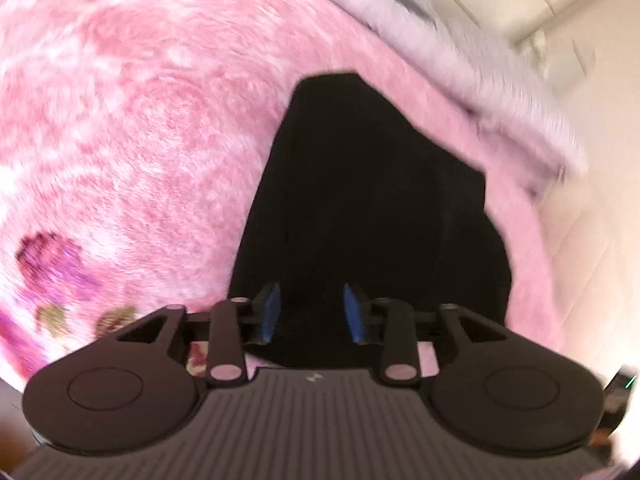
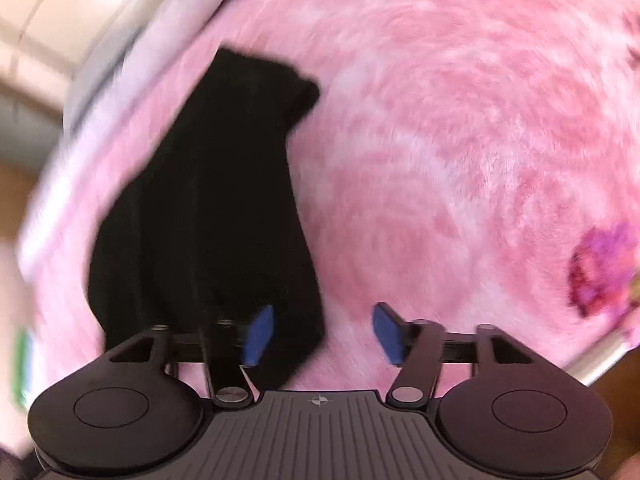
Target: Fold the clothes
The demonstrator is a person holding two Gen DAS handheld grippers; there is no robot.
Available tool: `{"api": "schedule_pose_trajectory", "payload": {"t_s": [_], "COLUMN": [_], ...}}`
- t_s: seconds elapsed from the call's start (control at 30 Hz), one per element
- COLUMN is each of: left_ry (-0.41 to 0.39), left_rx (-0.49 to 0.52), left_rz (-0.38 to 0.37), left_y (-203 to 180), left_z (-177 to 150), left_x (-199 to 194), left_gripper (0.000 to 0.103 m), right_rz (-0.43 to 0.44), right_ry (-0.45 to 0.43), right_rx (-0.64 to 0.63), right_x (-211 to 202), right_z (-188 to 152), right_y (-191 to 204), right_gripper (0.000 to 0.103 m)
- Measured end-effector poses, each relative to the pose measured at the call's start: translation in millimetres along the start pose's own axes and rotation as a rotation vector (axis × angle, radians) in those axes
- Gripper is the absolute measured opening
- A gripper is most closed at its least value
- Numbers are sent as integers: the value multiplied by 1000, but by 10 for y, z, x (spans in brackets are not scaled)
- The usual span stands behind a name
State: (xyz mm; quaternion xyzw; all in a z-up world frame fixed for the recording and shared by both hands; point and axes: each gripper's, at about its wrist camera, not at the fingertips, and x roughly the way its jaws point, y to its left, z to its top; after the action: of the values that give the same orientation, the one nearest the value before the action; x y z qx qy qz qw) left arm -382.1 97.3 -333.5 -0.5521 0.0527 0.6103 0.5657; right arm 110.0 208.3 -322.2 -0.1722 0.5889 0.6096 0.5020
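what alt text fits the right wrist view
A black folded garment lies on a fuzzy pink blanket, left of centre. The right gripper hangs open above its near edge, blue pads apart, gripping nothing.

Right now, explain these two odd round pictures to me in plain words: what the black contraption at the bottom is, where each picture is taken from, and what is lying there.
No robot here: a person holds one two-finger tool in each hand, each with a wide-angle camera looking along its blue-padded fingers. One picture is from the left tool, the other from the right tool. Both look down at a black garment, lying on a fuzzy pink blanket. Both tools stand open and hold nothing; the left one hangs over the garment, the right one at its edge. The blur is motion.
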Motion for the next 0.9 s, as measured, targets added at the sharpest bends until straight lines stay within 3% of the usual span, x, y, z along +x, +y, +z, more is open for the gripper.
{"api": "schedule_pose_trajectory", "payload": {"t_s": [0.1,0.23,0.3,0.33,0.47,0.57,0.63,0.67,0.73,0.77,0.8,0.9], "left_ry": [4,57,67,73,63,56,94,76,76,85,94,106], "left_rx": [6,20,47,61,124,101,76,87,93,101,109,104], "left_rz": [62,118,128,133,234,259,287,285,213,178,144,97], "left_y": [17,1,-91,-137,-294,-235,-163,-188,-278,-313,-347,-372], "left_z": [84,58,42,34,39,16,-24,-39,-40,-49,-58,-82], "left_x": [140,373,449,486,464,426,528,542,577,591,605,545], "left_gripper": [39,42,61,64,55,65,63,66,57,38,12,7], "right_rz": [54,16,0,-5,-11,8,11,4,0,2,6,10], "right_ry": [-2,30,10,9,16,27,31,30,29,32,53,52], "right_rx": [78,20,-31,-43,-61,-26,-27,-46,-96,-126,-143,-136], "right_x": [136,405,453,464,485,492,515,523,539,549,574,528], "right_z": [89,111,66,53,42,106,120,114,89,70,51,40], "right_y": [-1,128,209,231,286,260,253,276,336,371,395,406], "right_gripper": [71,71,72,71,71,71,71,71,65,34,17,10]}}
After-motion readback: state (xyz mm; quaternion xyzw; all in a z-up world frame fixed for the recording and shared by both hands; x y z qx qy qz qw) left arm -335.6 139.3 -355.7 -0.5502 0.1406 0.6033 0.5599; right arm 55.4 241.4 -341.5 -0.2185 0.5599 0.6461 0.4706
